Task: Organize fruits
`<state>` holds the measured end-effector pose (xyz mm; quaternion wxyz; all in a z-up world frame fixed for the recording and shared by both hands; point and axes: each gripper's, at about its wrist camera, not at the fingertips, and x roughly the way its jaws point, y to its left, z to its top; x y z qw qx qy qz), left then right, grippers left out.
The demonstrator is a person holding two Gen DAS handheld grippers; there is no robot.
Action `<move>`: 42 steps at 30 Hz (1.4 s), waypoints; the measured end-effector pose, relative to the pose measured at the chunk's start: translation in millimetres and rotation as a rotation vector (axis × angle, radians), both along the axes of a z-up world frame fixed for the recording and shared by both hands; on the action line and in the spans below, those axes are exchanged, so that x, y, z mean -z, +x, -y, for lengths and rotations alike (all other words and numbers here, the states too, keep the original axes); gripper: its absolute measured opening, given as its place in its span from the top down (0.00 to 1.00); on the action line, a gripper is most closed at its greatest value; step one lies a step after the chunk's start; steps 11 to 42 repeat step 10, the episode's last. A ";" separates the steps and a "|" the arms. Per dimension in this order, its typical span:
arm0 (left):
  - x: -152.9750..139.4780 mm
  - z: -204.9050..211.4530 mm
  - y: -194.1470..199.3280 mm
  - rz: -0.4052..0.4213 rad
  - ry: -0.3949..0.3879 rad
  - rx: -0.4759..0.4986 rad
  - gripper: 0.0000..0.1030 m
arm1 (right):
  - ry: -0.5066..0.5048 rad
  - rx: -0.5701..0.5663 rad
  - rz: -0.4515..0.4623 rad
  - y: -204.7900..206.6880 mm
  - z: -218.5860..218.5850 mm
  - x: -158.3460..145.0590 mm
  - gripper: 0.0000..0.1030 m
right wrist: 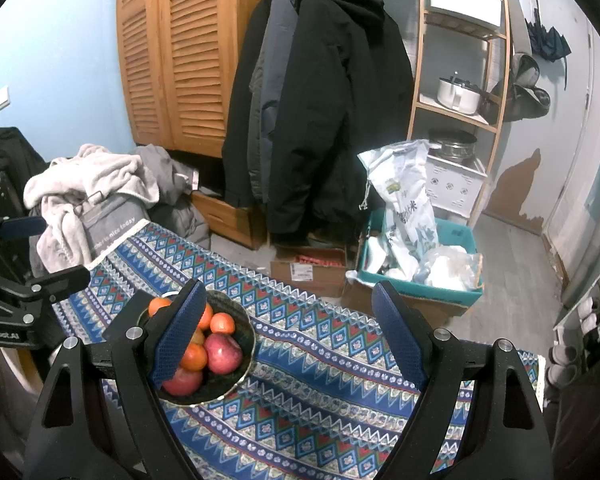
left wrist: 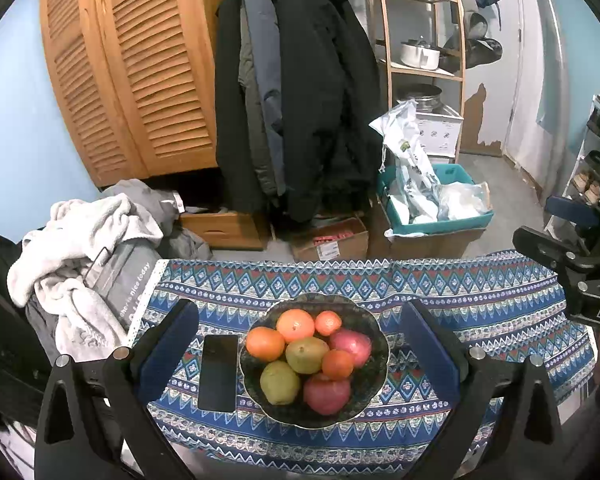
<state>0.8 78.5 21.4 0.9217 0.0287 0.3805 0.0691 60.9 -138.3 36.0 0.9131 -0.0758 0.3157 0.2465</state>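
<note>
Fruits (left wrist: 308, 354) fill the bowl (left wrist: 374, 376); both claws (left wrist: 300, 344) (right wrist: 288, 340) gape wide, empty.

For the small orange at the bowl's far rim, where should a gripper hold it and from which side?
Judging from the left wrist view, grip the small orange across its round middle, coming down from above. It sits high at the back of the bowl, with a larger orange on one side and a red apple in front, so a low sideways approach looks blocked.
</note>
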 end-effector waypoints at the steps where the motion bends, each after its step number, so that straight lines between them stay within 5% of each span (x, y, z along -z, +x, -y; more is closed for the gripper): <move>1: -0.3 -0.1 -0.2 0.002 0.001 -0.003 0.01 | 0.000 0.000 0.000 0.0 0.3 -0.1 0.19; 42: -0.2 0.5 0.6 -0.004 -0.004 -0.009 0.01 | 0.000 0.001 0.000 0.1 0.0 0.0 0.19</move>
